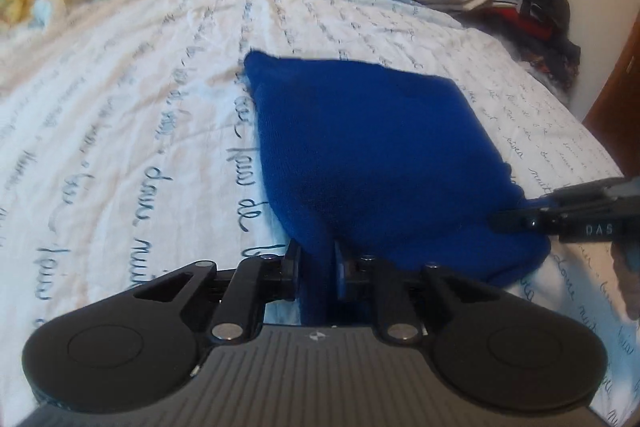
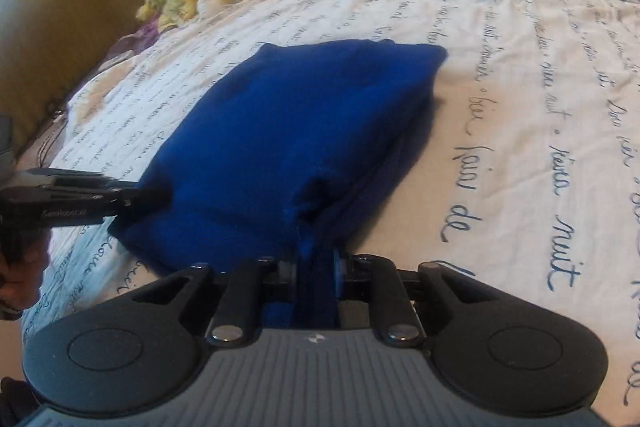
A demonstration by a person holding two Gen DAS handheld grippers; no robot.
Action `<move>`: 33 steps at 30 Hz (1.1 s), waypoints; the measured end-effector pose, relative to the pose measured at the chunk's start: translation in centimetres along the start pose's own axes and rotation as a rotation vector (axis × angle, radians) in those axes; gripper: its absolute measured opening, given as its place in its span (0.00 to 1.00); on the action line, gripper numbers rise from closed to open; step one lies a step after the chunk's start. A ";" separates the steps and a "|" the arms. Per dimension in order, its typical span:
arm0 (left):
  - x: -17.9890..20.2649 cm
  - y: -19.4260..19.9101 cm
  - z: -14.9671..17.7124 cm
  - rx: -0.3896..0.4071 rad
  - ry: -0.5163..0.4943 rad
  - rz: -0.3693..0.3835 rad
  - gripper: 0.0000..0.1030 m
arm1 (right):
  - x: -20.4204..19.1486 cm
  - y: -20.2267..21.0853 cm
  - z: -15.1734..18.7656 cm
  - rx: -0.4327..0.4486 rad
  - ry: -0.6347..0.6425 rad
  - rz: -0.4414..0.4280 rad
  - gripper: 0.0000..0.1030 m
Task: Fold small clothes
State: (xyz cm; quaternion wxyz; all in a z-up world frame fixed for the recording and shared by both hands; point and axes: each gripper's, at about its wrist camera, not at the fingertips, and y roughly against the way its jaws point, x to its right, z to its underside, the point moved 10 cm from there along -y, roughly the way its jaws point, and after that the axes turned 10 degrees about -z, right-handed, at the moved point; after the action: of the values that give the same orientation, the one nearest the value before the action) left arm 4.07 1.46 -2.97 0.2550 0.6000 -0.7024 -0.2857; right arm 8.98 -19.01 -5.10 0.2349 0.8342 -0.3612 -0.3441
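Two grippers pinch the near edge of the blue garment point(image 1: 360, 147), which lies on the bedsheet point(image 1: 140, 87): the left gripper point(image 1: 316, 263) is closed on its near-left corner and the right gripper point(image 2: 316, 263) on its near-right corner, cloth bunched between each pair of jaws. If one grip is shallow, the thick knit may slip out when lifted. Uneven pulls would likely skew the fold.

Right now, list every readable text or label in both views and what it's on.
"DAS": white letters on the right tool, cut off by the frame edge.
"faire de", "nuit": blue cursive print on the bedsheet; the other script lines are too blurred or small to read.
White lettering on the left tool: too blurred to read.
Blue garment: no text.
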 end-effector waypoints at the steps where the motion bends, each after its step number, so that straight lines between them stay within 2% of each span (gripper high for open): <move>1: 0.1 1.3 0.0 0.036 -0.020 -0.008 0.24 | 0.0 0.8 0.3 0.002 -0.010 0.041 0.25; 2: 0.4 2.5 0.2 0.068 -0.030 -0.008 0.29 | -0.5 1.8 0.5 0.015 -0.010 0.084 0.26; 3: 1.0 3.4 0.5 0.085 -0.039 0.013 0.41 | -1.5 2.7 0.5 0.043 0.010 0.098 0.26; 4: 1.8 3.8 0.8 0.083 -0.041 0.037 0.46 | -2.8 3.4 0.6 0.079 0.042 0.079 0.26; 6: 3.3 3.5 1.6 0.064 -0.057 0.048 0.46 | -4.8 3.1 0.7 0.093 0.092 0.063 0.26; 9: 4.4 1.7 3.2 0.035 -0.129 -0.005 0.45 | -5.8 0.4 1.6 0.017 0.153 0.089 0.26; 10: 3.9 1.5 3.4 0.066 -0.141 -0.021 0.40 | -5.3 -0.6 2.3 -0.016 0.151 0.080 0.26; 11: 3.4 1.6 3.5 0.067 -0.145 -0.026 0.37 | -4.8 -0.4 2.4 0.039 0.163 0.054 0.26; 13: 2.3 2.5 3.3 0.042 -0.119 -0.035 0.28 | -3.7 0.5 2.3 0.039 0.060 0.009 0.26; 15: 2.2 3.7 2.5 0.072 -0.101 -0.021 0.27 | -4.2 1.3 1.8 -0.014 0.003 0.008 0.27; 17: 3.5 4.4 1.0 0.135 -0.121 -0.013 0.41 | -5.6 2.1 -0.4 0.049 0.034 -0.012 0.30; 18: 4.2 4.1 0.4 0.150 -0.124 -0.012 0.60 | -6.0 2.4 -1.9 0.093 0.043 -0.016 0.41; 19: 5.0 3.6 -0.2 0.160 -0.122 -0.002 0.79 | -6.1 2.1 -3.6 0.135 0.046 -0.003 0.66; 20: 5.8 2.8 -0.4 0.162 -0.126 0.011 0.86 | -5.8 1.7 -4.8 0.155 0.051 0.020 0.78; 21: 6.1 1.6 -0.2 0.141 -0.143 0.000 0.86 | -5.4 0.7 -5.8 0.154 0.060 0.044 0.87; 22: 6.1 0.1 0.7 0.083 -0.168 -0.031 0.71 | -4.8 -0.6 -6.2 0.123 0.071 0.073 0.87; 23: 5.6 -0.9 1.6 0.051 -0.161 -0.040 0.69 | -3.6 -2.2 -5.9 0.056 0.080 0.116 0.86; 24: 5.2 -0.3 1.9 0.089 -0.161 -0.027 0.69 | -2.0 -3.5 -4.9 -0.017 0.102 0.177 0.84; 25: 4.9 -0.1 2.4 0.095 -0.182 -0.024 0.69 | -0.9 -3.9 -3.8 -0.029 0.196 0.250 0.90; 27: 4.4 0.6 2.9 0.082 -0.183 -0.014 0.67 | 1.1 -2.9 -3.1 0.027 0.056 0.120 0.90; 29: 4.4 0.7 3.0 0.089 -0.197 -0.025 0.65 | 2.3 -1.8 -3.4 -0.012 0.002 0.156 0.89; 30: 4.5 0.5 2.9 0.089 -0.202 -0.030 0.65 | 2.1 -1.2 -4.1 0.000 -0.012 0.161 0.86; 33: 4.7 0.0 2.6 0.087 -0.201 -0.035 0.67 | -0.9 0.7 -8.1 0.171 0.041 0.139 0.87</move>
State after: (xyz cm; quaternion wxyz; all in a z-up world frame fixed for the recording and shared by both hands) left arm 1.53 -2.96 -4.73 0.1521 0.5908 -0.7257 -0.3182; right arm 14.25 -17.61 0.95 0.1934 0.8310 -0.4414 -0.2780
